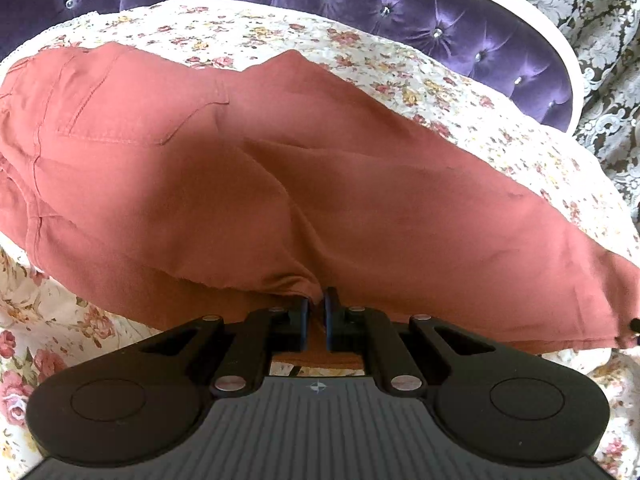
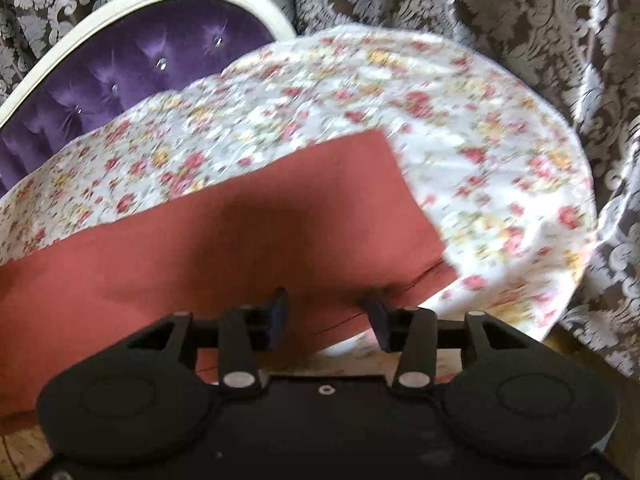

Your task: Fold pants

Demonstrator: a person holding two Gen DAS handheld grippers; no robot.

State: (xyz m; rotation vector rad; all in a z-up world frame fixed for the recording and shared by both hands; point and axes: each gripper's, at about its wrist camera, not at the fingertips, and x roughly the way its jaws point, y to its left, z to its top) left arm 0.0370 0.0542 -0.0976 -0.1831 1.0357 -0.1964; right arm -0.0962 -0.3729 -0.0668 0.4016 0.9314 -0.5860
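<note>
The rust-red pants (image 1: pixel 280 168) lie spread on a floral bedspread (image 1: pixel 360 52), waist and back pocket at the left, legs running right. My left gripper (image 1: pixel 316 304) is shut on the near edge of the pants, the cloth pinched between its jaws. In the right wrist view the leg end of the pants (image 2: pixel 256 232) lies flat, its hem toward the right. My right gripper (image 2: pixel 328 312) is open, its jaws wide apart over the near hem corner, holding nothing.
A purple tufted headboard (image 1: pixel 400 8) with a white frame curves behind the bed; it also shows in the right wrist view (image 2: pixel 120 68). A grey damask curtain (image 2: pixel 500 20) hangs at the right, beyond the bedspread's rounded edge (image 2: pixel 576 184).
</note>
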